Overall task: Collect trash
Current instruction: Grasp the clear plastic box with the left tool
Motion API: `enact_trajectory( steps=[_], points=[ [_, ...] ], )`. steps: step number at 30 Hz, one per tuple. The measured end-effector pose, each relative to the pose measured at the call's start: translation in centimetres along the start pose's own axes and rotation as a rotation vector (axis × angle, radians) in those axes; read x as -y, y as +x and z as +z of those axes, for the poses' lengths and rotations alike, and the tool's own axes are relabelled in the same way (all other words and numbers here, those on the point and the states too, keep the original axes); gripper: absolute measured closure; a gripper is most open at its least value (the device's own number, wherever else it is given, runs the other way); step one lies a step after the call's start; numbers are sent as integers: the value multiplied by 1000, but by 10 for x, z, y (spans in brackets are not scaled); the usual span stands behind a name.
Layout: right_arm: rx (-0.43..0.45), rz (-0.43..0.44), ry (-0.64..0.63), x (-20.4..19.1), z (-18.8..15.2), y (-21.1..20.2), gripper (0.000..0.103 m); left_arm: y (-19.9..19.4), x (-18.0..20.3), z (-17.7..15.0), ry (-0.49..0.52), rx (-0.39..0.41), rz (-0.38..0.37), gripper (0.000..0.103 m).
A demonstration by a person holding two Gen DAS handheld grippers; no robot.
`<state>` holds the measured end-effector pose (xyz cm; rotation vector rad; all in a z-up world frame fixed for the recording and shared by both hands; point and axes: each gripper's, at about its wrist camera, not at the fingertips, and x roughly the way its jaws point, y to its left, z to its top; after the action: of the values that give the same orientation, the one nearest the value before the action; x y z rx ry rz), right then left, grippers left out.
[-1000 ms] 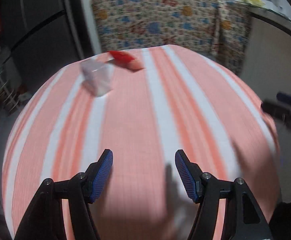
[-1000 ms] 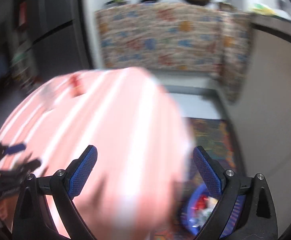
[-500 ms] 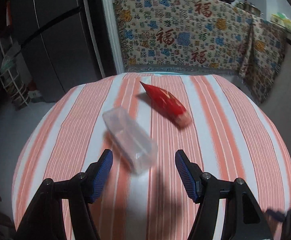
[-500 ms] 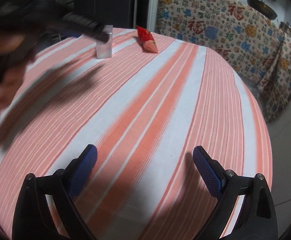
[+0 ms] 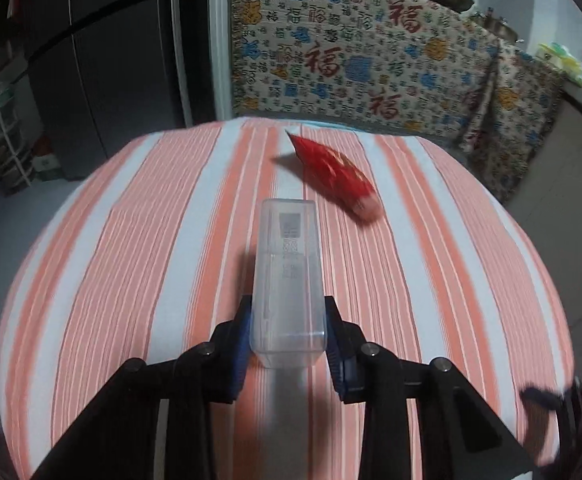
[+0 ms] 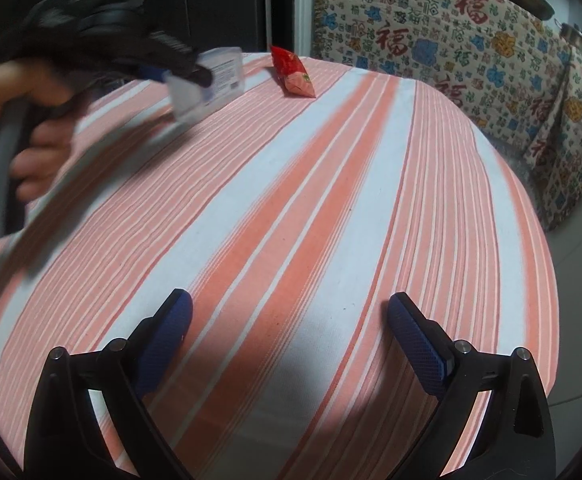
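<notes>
Clear box: we see a clear plastic box [image 5: 289, 280] clamped at its near end, its long body reaching forward over the striped cloth toward the red packet.
Left jaws: our left gripper [image 5: 289, 332] has just been closing, and its blue pads [image 5: 242, 340] now press on both sides of the box.
Red packet: a red snack packet [image 5: 333, 174] lies on the counter [image 5: 131, 260] just beyond the far end of the box, apart from it, near the far edge.
Right jaws: our right gripper [image 6: 291, 340] stands wide apart with nothing between the pads, only bare striped cloth.
Right view only: here we see the left gripper from the side, blurred, with a hand [image 6: 31, 120] wrapped on its handle and the box [image 6: 211, 80] tilted; whether the box touches the cloth we cannot tell.
Left view only: it shows the printed label on top of the box and a dark fridge [image 5: 103, 60] behind the counter.
Both views: a patterned cloth [image 5: 371, 48] hangs behind the counter.
</notes>
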<state>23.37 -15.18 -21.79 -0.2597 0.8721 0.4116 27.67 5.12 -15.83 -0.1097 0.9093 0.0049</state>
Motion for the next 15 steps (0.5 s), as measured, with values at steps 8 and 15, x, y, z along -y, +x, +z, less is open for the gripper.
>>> enact_trajectory(
  steps=[8, 15],
  points=[
    [1, -3, 1, -1, 0, 0, 4, -18, -90, -10, -220, -39, -193, 52],
    [-2, 2, 6, -1, -2, -1, 3, -18, -96, 0, -152, -8, -182, 27]
  ],
)
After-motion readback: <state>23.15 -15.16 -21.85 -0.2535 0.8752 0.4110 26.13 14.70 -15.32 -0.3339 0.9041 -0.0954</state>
